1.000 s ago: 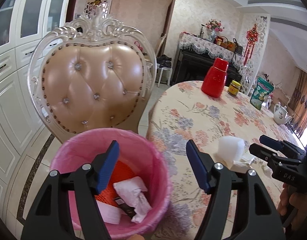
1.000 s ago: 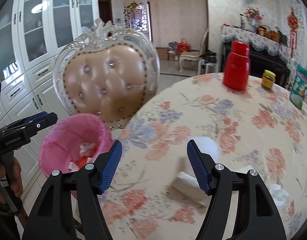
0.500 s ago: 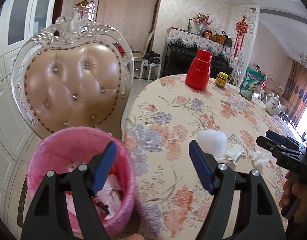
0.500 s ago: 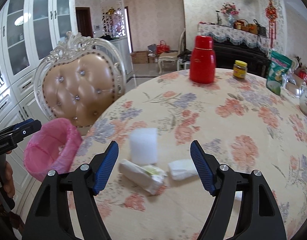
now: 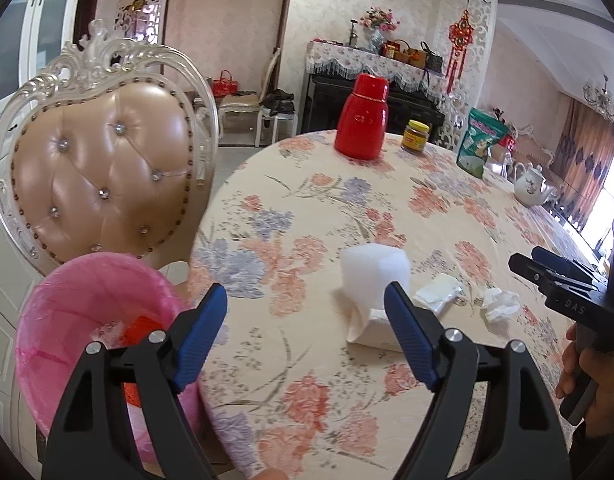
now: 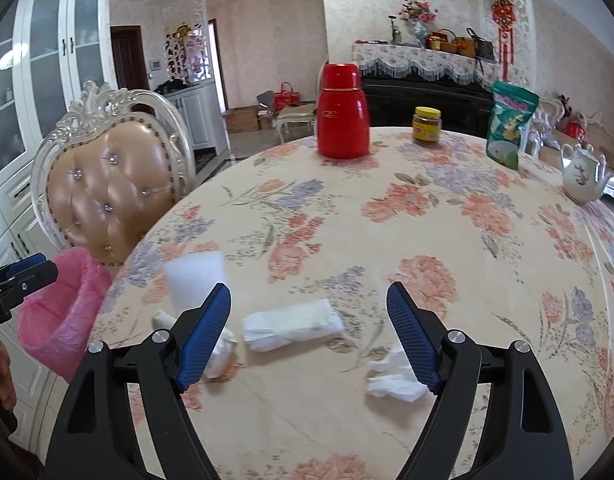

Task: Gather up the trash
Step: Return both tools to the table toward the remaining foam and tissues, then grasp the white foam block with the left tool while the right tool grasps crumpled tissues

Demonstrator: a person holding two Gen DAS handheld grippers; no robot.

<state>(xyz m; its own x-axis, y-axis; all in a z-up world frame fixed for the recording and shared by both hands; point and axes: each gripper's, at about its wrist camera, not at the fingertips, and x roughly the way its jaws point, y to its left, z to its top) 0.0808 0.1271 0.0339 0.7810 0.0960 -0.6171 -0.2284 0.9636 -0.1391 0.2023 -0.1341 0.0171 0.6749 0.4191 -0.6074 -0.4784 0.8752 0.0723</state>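
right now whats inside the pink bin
The pink bin holds something orange-red and a bit of white paper. The left gripper, open, and the rim cover the rest.

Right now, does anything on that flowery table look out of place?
Yes: white litter lies loose on the tablecloth, a foam block, a folded packet and a crumpled tissue, while the pink bin stands beside the table.

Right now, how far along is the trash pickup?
Some trash already lies in the pink bin. Both the left gripper and the right gripper are open, holding nothing. Left on the table: foam block, wrapped pack, crumpled tissue, packet.
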